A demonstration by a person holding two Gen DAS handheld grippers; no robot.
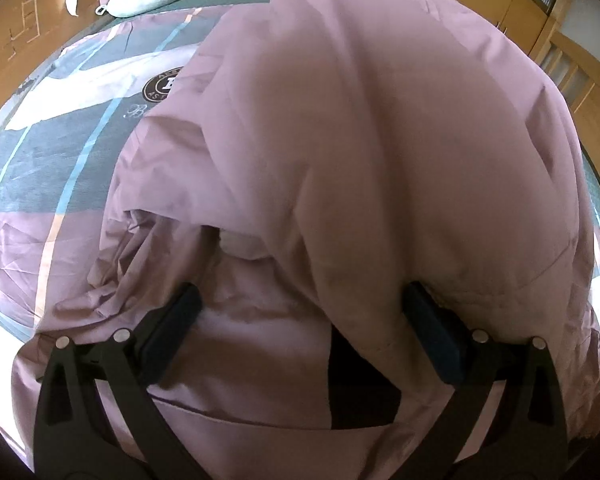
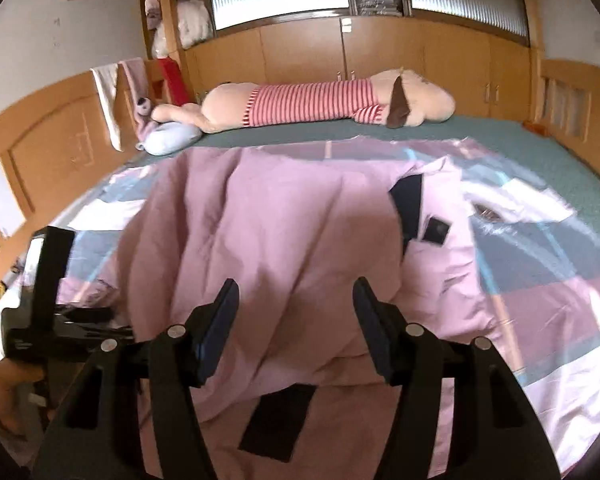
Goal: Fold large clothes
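Note:
A large pink garment (image 1: 360,128) with dark trim lies bunched on the bed. In the left wrist view it fills most of the frame. My left gripper (image 1: 300,308) is open, low over the near folds, with cloth lying between and over its fingers. In the right wrist view the same garment (image 2: 268,232) spreads ahead, with a dark collar piece (image 2: 410,204) and a dark strip (image 2: 276,424) near me. My right gripper (image 2: 296,312) is open just above the garment's near part. The left gripper (image 2: 48,280) shows at the far left of that view, held by a hand.
The bed has a patterned pink, grey and white sheet (image 2: 540,264) over a green mattress (image 2: 500,136). A long striped plush toy (image 2: 312,100) and a pale blue cushion (image 2: 172,138) lie at the far end. Wooden headboard and cabinets (image 2: 340,52) surround the bed.

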